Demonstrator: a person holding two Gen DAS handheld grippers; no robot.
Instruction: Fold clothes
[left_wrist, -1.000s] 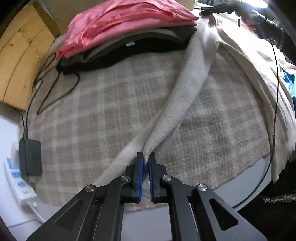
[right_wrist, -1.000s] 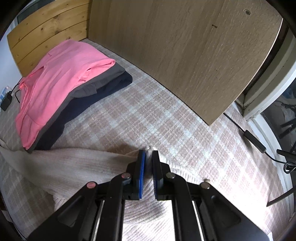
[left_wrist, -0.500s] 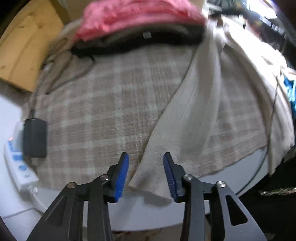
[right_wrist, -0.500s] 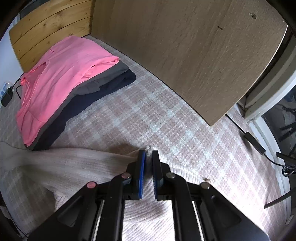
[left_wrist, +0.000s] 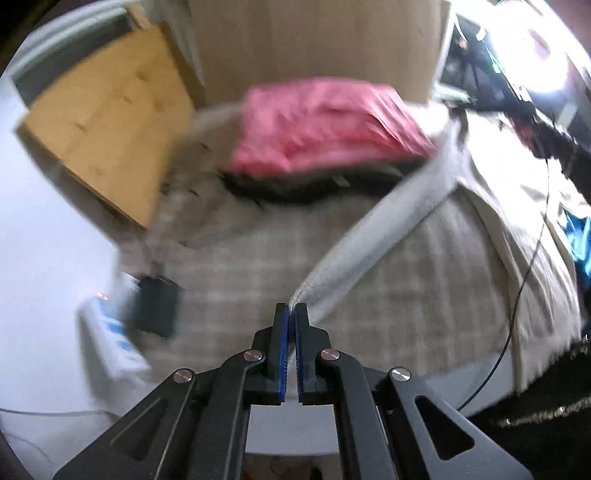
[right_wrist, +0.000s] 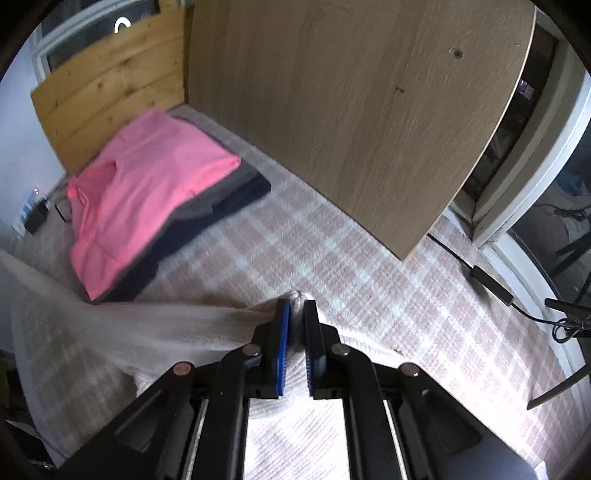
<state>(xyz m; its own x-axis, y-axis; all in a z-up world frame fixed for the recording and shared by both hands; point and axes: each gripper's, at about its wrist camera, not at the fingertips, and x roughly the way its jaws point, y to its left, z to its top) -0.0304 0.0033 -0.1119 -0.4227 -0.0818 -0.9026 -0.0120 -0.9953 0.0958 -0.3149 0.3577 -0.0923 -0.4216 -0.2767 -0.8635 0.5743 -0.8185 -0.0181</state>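
Observation:
A cream knit sweater (left_wrist: 388, 229) lies across the plaid-covered table (left_wrist: 406, 295). Its long sleeve runs toward my left gripper (left_wrist: 293, 308), which is shut on the sleeve's end and holds it lifted. My right gripper (right_wrist: 295, 306) is shut on a bunched fold of the same sweater (right_wrist: 110, 332), whose body spreads below and to the left of it. The left wrist view is blurred by motion.
A stack of folded clothes, pink (left_wrist: 321, 125) on grey and dark ones, lies at the far side; it also shows in the right wrist view (right_wrist: 147, 199). A black adapter (left_wrist: 155, 310) and a white power strip (left_wrist: 110, 339) sit at the left edge. A wooden board (right_wrist: 351, 110) leans behind.
My left gripper opened half a second ago, then shut again on the sleeve end and rose and tilted up. My right gripper stayed shut on the sweater and lifted slightly.

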